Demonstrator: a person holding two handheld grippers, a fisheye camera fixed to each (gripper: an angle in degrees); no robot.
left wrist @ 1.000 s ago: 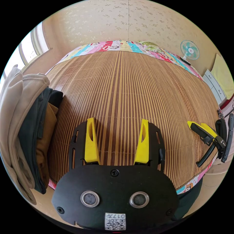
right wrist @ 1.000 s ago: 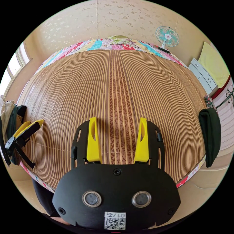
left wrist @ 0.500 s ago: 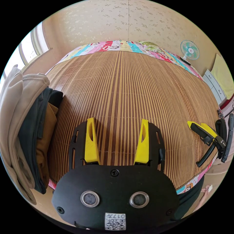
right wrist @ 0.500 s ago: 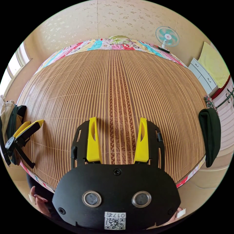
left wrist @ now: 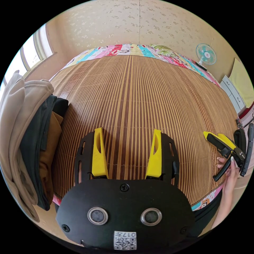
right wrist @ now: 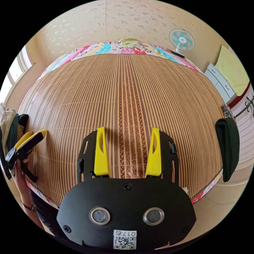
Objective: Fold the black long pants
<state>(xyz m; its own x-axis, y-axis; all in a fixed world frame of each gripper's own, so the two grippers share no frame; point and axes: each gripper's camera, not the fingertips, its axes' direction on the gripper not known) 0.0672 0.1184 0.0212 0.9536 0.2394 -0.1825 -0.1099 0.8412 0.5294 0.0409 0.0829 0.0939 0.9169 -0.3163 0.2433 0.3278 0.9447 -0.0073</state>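
Bamboo mat [left wrist: 137, 100], striped brown and tan, covers the bed; a patchwork sheet [left wrist: 124, 49] shows along the mat's far edge.

Left gripper [left wrist: 127, 153] sits on the mat near its front edge, yellow fingers [left wrist: 99, 156] spread apart, nothing between them. In the right gripper view it shows at the mat's left edge [right wrist: 25, 144], with a hand [right wrist: 19, 169] at its handle.

Right gripper [right wrist: 127, 153] also sits on the mat near the front edge, fingers [right wrist: 101, 156] spread, gripping nothing. In the left gripper view it lies at the mat's right edge [left wrist: 225, 144], a hand [left wrist: 230, 169] touching its handle.

Pile of clothes [left wrist: 29, 137] at the mat's left edge: beige, dark and tan-brown garments stacked together. Cannot tell whether the black long pants are the dark layer in it.

Dark folded garment [right wrist: 228, 148] lies at the mat's right edge; could be the pants, not certain.

Fan [right wrist: 181, 39] stands beyond the mat's far right corner, white drawers [right wrist: 221, 84] near it.
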